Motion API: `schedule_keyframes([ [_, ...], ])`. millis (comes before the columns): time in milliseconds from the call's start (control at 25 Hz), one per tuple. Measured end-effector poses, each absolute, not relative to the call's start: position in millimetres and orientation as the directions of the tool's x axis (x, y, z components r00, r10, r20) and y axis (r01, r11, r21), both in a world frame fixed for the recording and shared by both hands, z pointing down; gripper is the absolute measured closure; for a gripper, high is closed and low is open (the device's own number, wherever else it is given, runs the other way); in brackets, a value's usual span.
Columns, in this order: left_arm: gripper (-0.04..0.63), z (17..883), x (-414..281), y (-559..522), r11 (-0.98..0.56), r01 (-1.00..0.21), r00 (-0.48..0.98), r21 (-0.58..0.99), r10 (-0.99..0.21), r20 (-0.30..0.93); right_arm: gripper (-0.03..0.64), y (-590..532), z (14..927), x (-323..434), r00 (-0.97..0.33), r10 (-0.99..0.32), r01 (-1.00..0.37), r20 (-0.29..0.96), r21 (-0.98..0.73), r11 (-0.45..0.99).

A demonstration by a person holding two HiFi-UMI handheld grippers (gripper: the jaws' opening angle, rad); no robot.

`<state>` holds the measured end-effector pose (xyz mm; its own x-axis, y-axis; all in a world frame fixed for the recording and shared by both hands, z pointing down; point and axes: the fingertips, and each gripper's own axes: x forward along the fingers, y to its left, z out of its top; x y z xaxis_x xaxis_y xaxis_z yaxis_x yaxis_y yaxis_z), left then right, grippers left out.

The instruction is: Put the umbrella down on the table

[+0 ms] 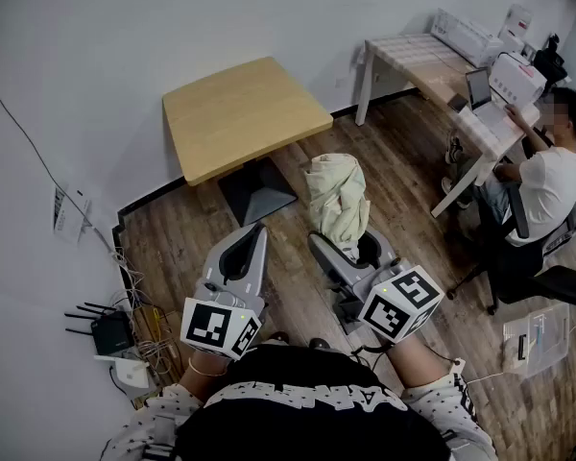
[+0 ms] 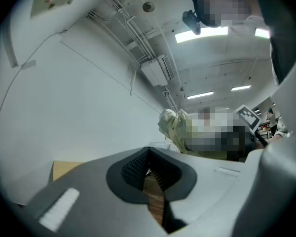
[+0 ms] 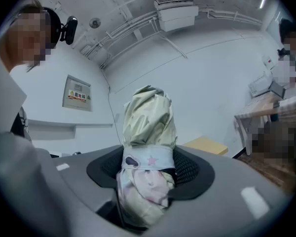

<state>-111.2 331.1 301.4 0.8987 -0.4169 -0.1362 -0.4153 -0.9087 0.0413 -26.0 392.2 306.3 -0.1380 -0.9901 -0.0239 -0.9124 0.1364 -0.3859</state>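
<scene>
My right gripper (image 3: 149, 168) is matt grey plastic with ribbed black pads (image 3: 186, 167); the umbrella (image 3: 148, 122) is crumpled, faintly glossy cloth; the table (image 1: 240, 113) is smooth pale wood.

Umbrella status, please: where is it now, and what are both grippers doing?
Right gripper shut on folded umbrella. Left gripper shut, empty. Umbrella not yet on wooden table ahead; nothing seen in the way.

A person (image 1: 547, 176) sits at a long desk (image 1: 418, 60); router (image 1: 110, 334) on the floor (image 1: 173, 248).
</scene>
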Motion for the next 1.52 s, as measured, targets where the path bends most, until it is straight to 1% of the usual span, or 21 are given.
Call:
schedule_keyframes([
  [560,0.594,305,-91,351,-0.92,-0.39,0.912,0.047,-0.393,-0.12,0.337,414,310,-10,-0.114,-0.993,-0.908,-0.025,-0.402,0.114],
  [1000,0.594,300,-57,378,-0.93,-0.366,0.92,0.035,-0.367,-0.137,0.337,441,306,16,-0.115,-0.993,-0.923,-0.018,-0.368,0.113],
  [1360,0.594,304,-45,393,-0.903,-0.429,0.894,0.027,-0.428,-0.135,0.337,454,309,33,-0.174,-0.985,-0.921,-0.014,-0.35,0.168],
  [1520,0.594,311,-57,396,-0.877,-0.479,0.87,0.023,-0.478,-0.117,0.337,451,316,28,-0.222,-0.975,-0.908,-0.009,-0.363,0.21],
])
